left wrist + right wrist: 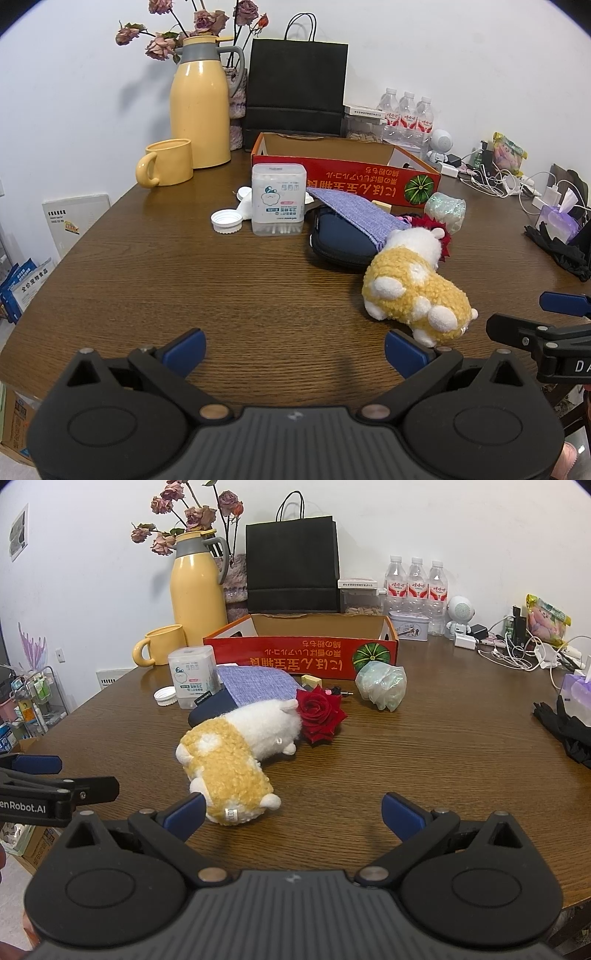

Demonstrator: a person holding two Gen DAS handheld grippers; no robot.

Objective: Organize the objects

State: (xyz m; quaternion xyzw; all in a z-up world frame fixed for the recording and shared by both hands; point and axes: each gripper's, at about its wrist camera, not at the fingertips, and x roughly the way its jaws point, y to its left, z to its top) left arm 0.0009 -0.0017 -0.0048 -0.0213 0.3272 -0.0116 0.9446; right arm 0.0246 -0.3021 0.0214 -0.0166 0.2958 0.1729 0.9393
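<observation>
Plush toy [229, 760], yellow and white, lies on its side on the wooden table [184, 280], just ahead of the right tongs [293, 814] and touching their left fingertip [184, 814]. From the left tongs [294, 350] it sits ahead and to the right, its tail end just beside their right fingertip [404, 350]. Both tongs are released, jaws spread wide, nothing between them. Right tongs show at the right edge of the left wrist view, left tongs at the left edge of the right wrist view.

Plush head end touches a red rose [319, 716] and rests against a dark blue pouch [343, 240], which has a purple woven cloth [354, 212] draped over it. Left of the pouch: clear cotton swab box [279, 199], upright, with a white bottle cap [226, 220] just beside it. Right of the rose: crumpled clear plastic bag [382, 685]. Small cream block [312, 681] sits between cloth and bag, close to the red cardboard box [303, 653].

That box stands farther ahead, open top, inside not fully visible. Behind it, a black paper bag [293, 565] against the wall. Far left: yellow mug [166, 162], yellow thermos jug [201, 107], dried roses [199, 22]. Far right: three water bottles [415, 587], a tangle of chargers and cables [517, 651], black gloves [565, 723] at the table edge.
</observation>
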